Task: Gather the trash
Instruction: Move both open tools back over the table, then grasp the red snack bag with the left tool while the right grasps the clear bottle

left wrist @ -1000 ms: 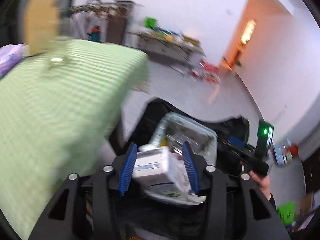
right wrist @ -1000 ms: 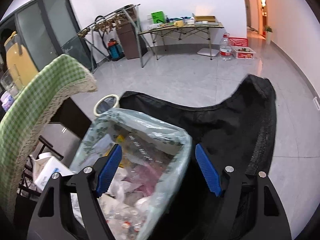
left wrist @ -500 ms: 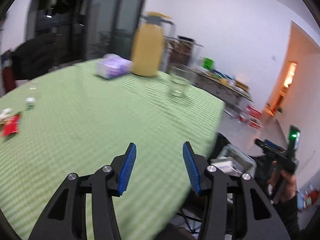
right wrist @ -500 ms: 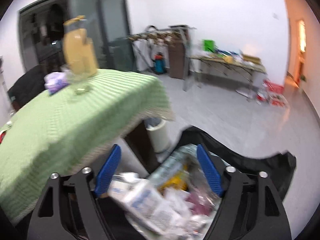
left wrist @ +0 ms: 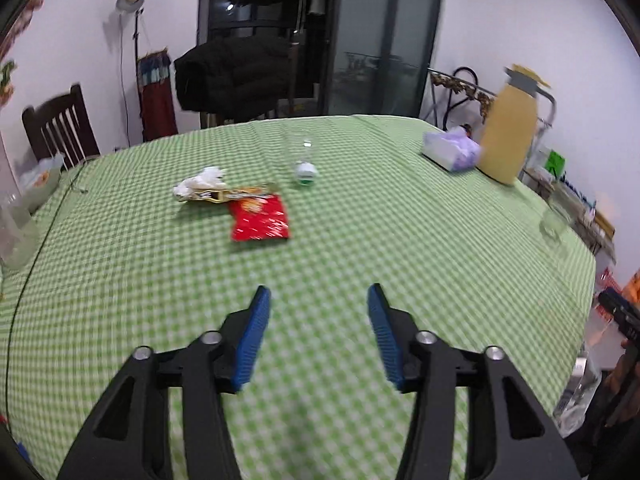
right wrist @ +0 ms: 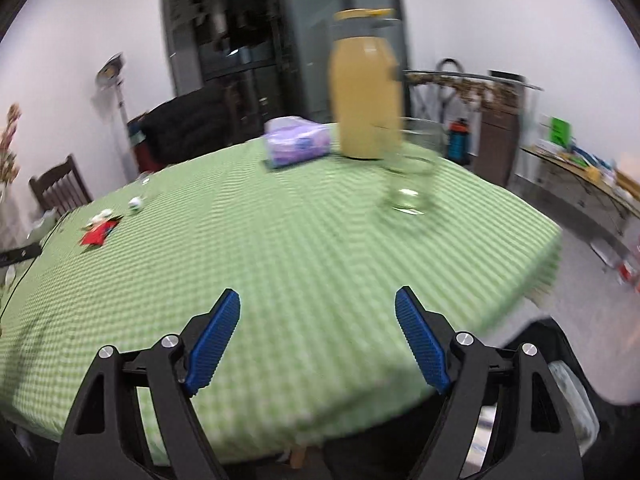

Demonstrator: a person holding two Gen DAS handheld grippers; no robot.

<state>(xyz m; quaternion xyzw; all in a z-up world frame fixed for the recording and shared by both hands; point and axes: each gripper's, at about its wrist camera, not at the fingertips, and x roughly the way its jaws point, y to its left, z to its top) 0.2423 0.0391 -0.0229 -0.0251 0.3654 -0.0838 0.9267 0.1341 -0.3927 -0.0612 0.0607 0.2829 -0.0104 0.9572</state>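
Both cameras now look across the table under its green checked cloth [left wrist: 400, 240]; a second ago they looked down into the clear-lined trash bin beside it, and the left claw was clamped on a white carton. That carton is gone from the left gripper [left wrist: 316, 300], whose blue-padded jaws have just been opening and now stand apart over bare cloth with nothing between them. The right gripper [right wrist: 318, 304] also hangs with its jaws wide apart and empty above the near edge of the table, much as wide as before.

The trash lies well ahead of the left gripper, left of centre on the cloth: a flat red foil snack wrapper [left wrist: 260, 220], a gold printed wrapper [left wrist: 236, 195] touching its far edge, and a crumpled white tissue [left wrist: 202, 179] just beyond that. A small white and green ball-like scrap [left wrist: 306, 172] sits near them to the right. In the right wrist view the same pile shows small at the far left.

Far right stand a tall yellow jug with a lid [right wrist: 368, 88], a purple tissue pack [right wrist: 298, 140] beside it, and a clear drinking glass [right wrist: 412, 176] nearer the edge
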